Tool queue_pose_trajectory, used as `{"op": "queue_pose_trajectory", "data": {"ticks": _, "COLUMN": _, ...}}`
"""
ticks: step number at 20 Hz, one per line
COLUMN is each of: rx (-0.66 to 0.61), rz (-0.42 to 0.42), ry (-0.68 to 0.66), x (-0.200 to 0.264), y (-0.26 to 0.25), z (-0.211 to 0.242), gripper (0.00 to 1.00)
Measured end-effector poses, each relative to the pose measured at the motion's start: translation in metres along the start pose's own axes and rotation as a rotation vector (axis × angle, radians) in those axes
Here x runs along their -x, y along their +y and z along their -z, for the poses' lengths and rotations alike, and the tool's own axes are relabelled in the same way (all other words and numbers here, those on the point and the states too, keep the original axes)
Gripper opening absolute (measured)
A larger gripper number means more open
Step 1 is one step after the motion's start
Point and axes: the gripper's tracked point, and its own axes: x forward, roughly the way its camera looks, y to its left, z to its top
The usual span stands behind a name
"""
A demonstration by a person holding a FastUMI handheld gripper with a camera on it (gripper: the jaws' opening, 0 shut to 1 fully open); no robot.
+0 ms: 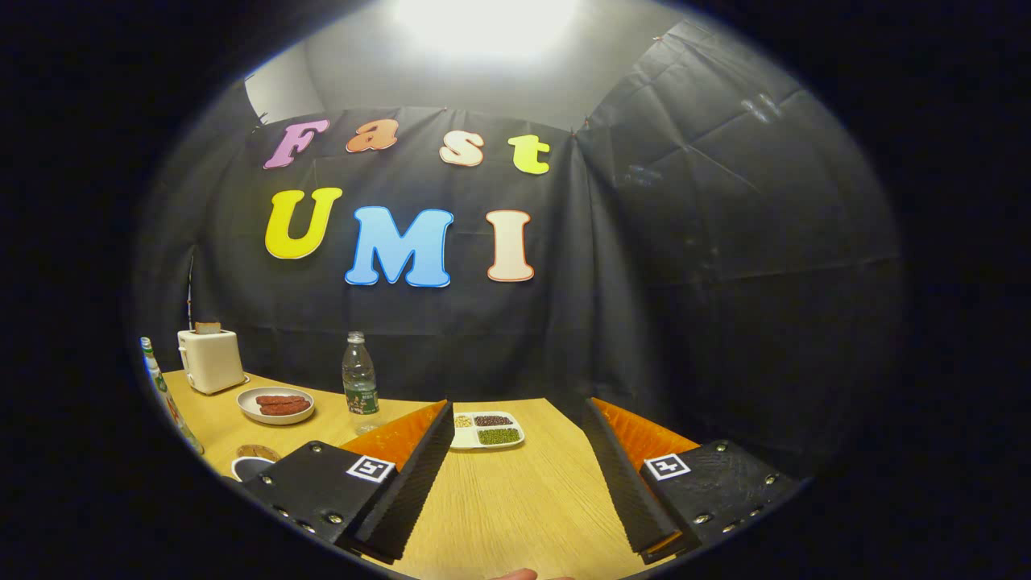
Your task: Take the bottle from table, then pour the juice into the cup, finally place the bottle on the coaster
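Gripper view: my gripper (515, 467) sits released, fingers spread wide over bare table (515, 499) with nothing between them, and the bottle (360, 383) stands upright beyond and left of the left finger, near the sausage plate (276, 405), so I'd swing left first.

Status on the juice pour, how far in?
Nothing looks done. The bottle stands on the table, beyond the left finger. The gripper has its jaws wide apart, holding nothing. Cup and coaster sit beside the left finger. Grasp, pour and placing all remain.
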Motion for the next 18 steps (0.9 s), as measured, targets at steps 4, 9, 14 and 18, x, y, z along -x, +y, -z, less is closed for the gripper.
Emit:
{"op": "queue_pose_trajectory", "data": {"ticks": 4, "rx": -0.046, "rz": -0.017, "ry": -0.014, "x": 0.037, "y": 0.056, "z": -0.031, "gripper": 0.97}}
{"op": "queue_pose_trajectory", "data": {"ticks": 9, "rx": -0.164, "rz": -0.184, "ry": -0.029, "x": 0.082, "y": 0.161, "z": -0.049, "gripper": 0.97}}
{"op": "queue_pose_trajectory", "data": {"ticks": 14, "rx": -0.198, "rz": -0.375, "ry": -0.009, "x": 0.122, "y": 0.261, "z": -0.038, "gripper": 0.97}}
{"op": "queue_pose_trajectory", "data": {"ticks": 18, "rx": -0.185, "rz": -0.476, "ry": 0.038, "x": 0.142, "y": 0.319, "z": -0.017, "gripper": 0.97}}
